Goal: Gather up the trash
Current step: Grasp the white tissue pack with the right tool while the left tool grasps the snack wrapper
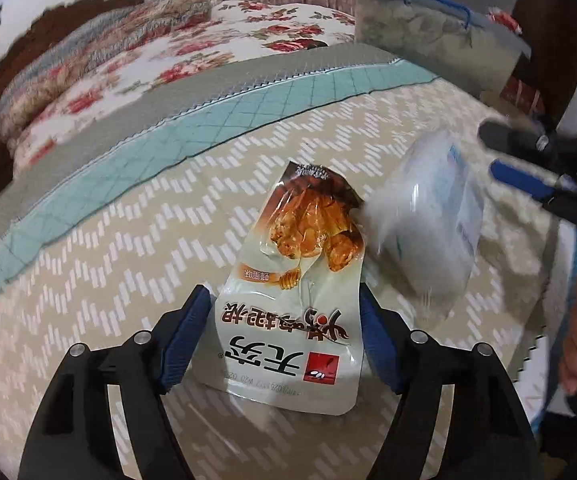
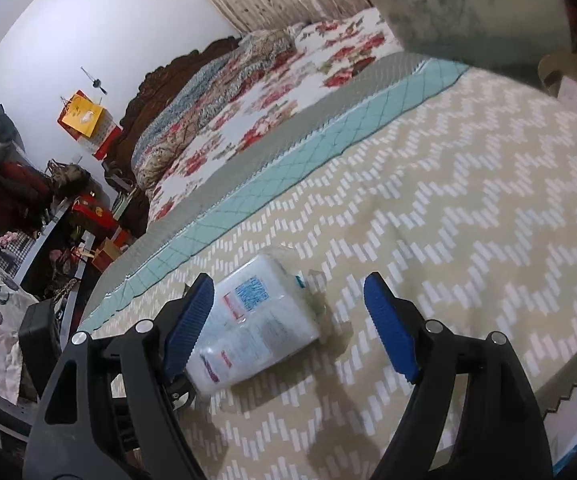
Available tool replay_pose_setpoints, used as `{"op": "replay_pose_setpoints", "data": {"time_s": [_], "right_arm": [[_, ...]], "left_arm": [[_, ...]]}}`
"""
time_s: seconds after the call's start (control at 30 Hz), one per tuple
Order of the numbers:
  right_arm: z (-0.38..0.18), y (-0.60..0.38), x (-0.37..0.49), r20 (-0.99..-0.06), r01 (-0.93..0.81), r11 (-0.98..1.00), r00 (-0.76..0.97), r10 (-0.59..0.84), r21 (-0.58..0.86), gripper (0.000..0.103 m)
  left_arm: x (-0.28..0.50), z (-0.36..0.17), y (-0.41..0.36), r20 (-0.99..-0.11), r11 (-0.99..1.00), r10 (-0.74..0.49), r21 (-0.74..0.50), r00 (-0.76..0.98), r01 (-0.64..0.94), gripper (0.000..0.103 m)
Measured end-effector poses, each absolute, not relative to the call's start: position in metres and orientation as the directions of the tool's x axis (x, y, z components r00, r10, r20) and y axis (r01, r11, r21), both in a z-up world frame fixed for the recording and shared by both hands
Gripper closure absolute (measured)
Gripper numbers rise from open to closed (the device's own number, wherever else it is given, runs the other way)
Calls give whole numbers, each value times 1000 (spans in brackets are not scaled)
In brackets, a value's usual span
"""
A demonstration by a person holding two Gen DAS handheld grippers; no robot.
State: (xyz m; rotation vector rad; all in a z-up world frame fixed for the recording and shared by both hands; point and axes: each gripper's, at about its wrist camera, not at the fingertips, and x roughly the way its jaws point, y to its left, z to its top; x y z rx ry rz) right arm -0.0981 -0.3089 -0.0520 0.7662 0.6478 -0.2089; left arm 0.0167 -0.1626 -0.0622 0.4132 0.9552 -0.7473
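A snack wrapper [image 1: 296, 280] with a picture of glazed chicken and Chinese print lies on the zigzag tablecloth [image 1: 108, 280]. My left gripper [image 1: 286, 312] is open, its blue pads either side of the wrapper's lower half. A clear plastic packet [image 1: 428, 232] with blue and red print lies just right of the wrapper, blurred. In the right wrist view the same packet [image 2: 256, 320] lies on the cloth, against my right gripper's left pad. My right gripper [image 2: 288, 304] is open. It also shows at the right edge of the left wrist view [image 1: 528, 160].
A clear lidded storage box [image 1: 436, 28] stands at the table's far right; it also shows in the right wrist view [image 2: 468, 4]. A bed with a floral quilt [image 1: 168, 60] lies beyond the table. Cluttered shelves [image 2: 28, 200] are at the left. A tape roll [image 2: 568, 76] sits far right.
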Motion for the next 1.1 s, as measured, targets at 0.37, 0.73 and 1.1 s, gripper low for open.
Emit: {"op": "replay_pose_setpoints", "data": {"time_s": [0.37,0.73,1.1], "right_arm": [[-43,-208,-114,-641,87,862,707,300,500,30],[-22,-212,-37,-681,278,961,704,-201,4,27],[-38,-209,-66,-697,171,958,658,-285,-230,23]], "left_arm": [[70,-51,-60,-854,861,-347,-127,387,493,34],[53,-40,-48,-839,841,-416,-209,350,499,33],[37,-48,-65,-850,824,-408,-186,332,536,32]]}}
